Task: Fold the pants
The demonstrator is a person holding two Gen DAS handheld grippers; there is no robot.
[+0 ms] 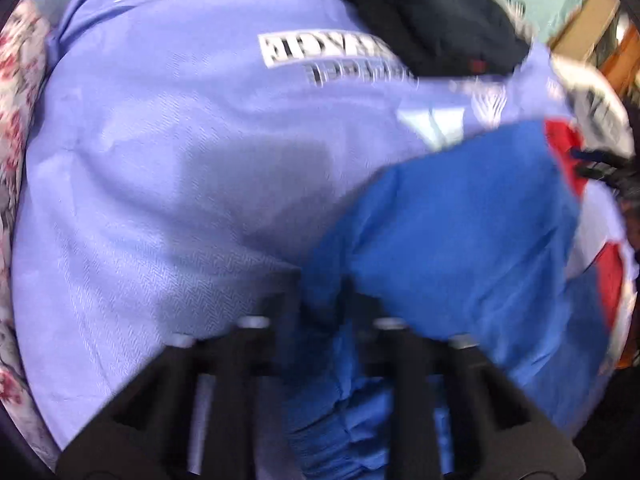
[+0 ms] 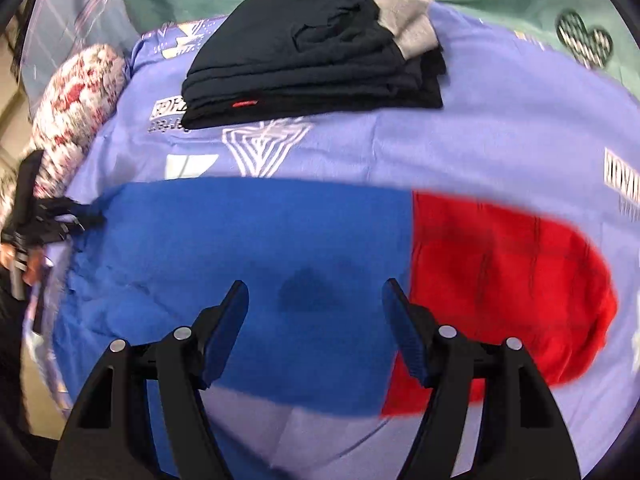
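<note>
— Fingers first: how are they set?

— On the left gripper (image 1: 324, 300) the jaws are clenched on a bunched fold of the blue-and-red pants (image 1: 460, 216). On the right gripper (image 2: 316, 320) the blue pads (image 2: 224, 332) are spread wide above the blue part; nothing is held.

— And the pants?

— They are laid across the lilac sheet (image 2: 500, 136), one end pinched.

— How far along?

— Early, it is judged: no finished fold is seen. Farther back, a dark stack (image 2: 312, 64) is already folded.
</note>
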